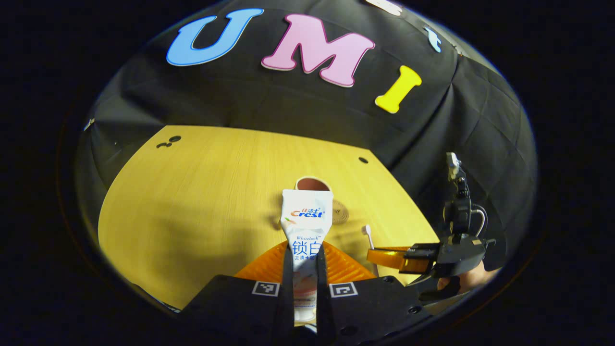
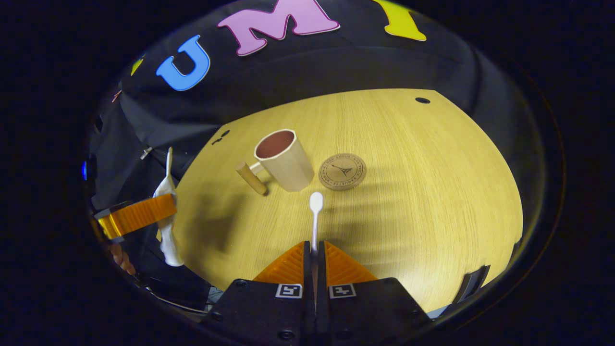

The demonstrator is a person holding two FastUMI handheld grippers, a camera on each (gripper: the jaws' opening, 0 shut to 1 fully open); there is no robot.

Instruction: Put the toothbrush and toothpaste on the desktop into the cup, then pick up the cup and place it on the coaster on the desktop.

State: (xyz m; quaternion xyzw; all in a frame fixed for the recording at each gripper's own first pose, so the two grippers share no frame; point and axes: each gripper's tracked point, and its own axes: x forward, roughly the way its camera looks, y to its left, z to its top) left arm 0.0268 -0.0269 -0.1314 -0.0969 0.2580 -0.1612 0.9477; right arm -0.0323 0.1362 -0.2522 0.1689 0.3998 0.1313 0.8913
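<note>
Left gripper (image 1: 305,269) is clamped on the tube (image 1: 306,226), right gripper (image 2: 314,269) on the brush (image 2: 315,216) (both pointing forward); the cup (image 2: 283,161) stands straight ahead, mouth up.

The counter (image 2: 408,192) shows a matt, fine-grained wood finish, the cup (image 2: 283,161) a smooth matt body with a wooden handle, the coaster (image 2: 342,171) engraved wood, and the toothpaste (image 1: 306,226) a glossy printed tube.
</note>
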